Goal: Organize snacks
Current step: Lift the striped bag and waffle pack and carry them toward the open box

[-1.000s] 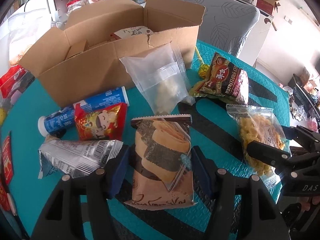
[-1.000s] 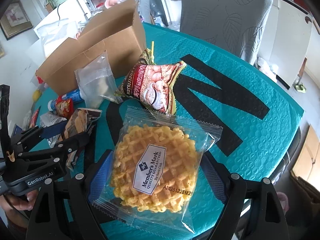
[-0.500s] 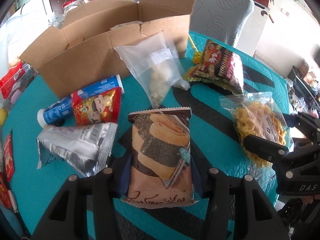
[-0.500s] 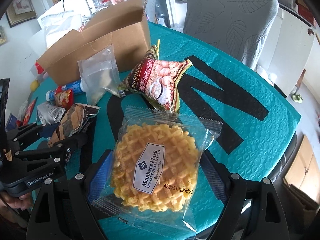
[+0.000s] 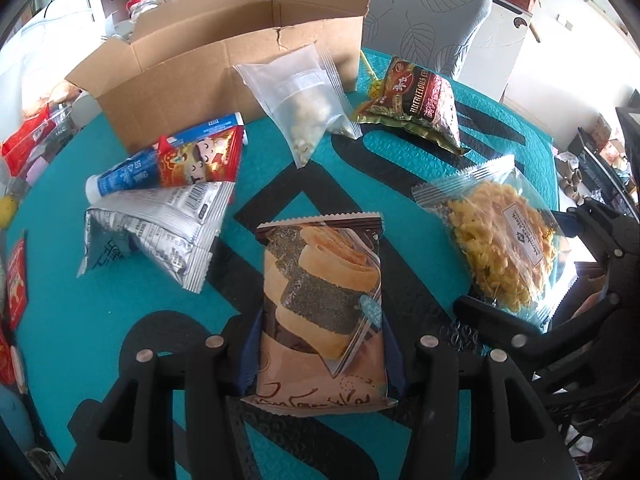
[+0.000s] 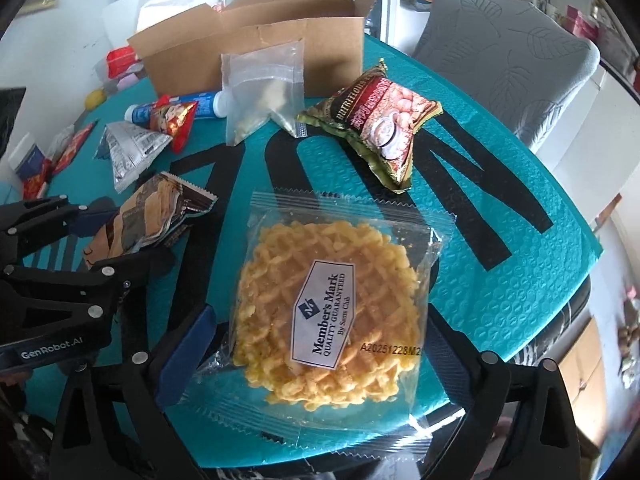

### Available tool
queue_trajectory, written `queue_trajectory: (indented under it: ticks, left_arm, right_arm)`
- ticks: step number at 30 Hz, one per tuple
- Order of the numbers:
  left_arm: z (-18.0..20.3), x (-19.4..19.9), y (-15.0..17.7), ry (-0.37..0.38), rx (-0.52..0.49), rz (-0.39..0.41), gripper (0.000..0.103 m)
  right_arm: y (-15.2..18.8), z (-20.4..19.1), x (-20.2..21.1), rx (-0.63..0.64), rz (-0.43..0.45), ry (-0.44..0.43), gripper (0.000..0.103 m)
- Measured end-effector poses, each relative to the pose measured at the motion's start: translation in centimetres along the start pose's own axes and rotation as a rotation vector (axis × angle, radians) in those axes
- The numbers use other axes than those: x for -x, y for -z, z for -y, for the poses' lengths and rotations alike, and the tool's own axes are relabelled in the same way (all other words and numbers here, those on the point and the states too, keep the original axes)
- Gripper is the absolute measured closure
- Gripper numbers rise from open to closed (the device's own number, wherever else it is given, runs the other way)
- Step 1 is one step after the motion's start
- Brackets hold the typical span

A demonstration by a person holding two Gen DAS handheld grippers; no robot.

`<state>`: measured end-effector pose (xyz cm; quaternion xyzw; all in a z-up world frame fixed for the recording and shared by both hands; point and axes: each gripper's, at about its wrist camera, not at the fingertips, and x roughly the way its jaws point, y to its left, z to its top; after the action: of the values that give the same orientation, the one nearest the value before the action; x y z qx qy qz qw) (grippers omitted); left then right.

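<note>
Left gripper [image 5: 320,354] pinches the lower part of the roll pack [image 5: 322,308], pads pressed on both sides; a second ago the jaws stood wider around it, so the grip is new. Judgement: pack secured, ready to lift toward the box.

Right gripper [image 6: 320,356] is spreading: jaws opening right now, waffle pack [image 6: 332,312] between them but pads off its edges. A second ago they sat closer on the wrapper. The view has also rolled, so the waffle pack now lies skewed between the jaws. Judgement: either a release or a re-grip; cannot tell which. The pack lies on the teal mat [image 6: 500,280].

Farther out, unchanged: silver pack [image 5: 160,224], red pouch [image 5: 200,160] on the blue tube [image 5: 120,178], clear bag [image 5: 304,112] leaning against the box [image 5: 192,76], dark nut bag [image 5: 416,104] to its right. All still outside the box, so most sorting remains.
</note>
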<state>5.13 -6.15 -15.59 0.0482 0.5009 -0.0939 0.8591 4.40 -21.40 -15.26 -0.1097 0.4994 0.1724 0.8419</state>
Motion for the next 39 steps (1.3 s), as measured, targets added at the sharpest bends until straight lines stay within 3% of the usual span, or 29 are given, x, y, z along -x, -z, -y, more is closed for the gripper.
queue_trajectory:
  ticks: [5,10,13,23,39]
  left_arm:
    - [-0.8,0.1,-0.1,0.000,0.009,0.018,0.051]
    - [-1.0,0.3,0.2,-0.008,-0.008,0.053,0.052]
    - [-0.4,0.6,0.5,-0.032,-0.052,0.058,0.054]
    - [0.6,3.0,0.3,0.009,-0.046,0.097,0.054]
    - [-0.5,8.4,-3.6,-0.027,-0.031,0.265,0.054]
  right_arm:
    - [-0.4,0.2,-0.2,-0.048,0.026,0.004,0.001]
    - [-0.5,0.4,0.3,-0.059,0.052,0.033,0.025]
    - [-0.2,0.1,0.6,-0.041,0.067,0.032,0.029]
    - [0.1,0.6,2.3,-0.091,0.094,-0.139,0.031]
    - [-3.3,0.2,7.2,-0.029,0.243,-0.161,0.031]
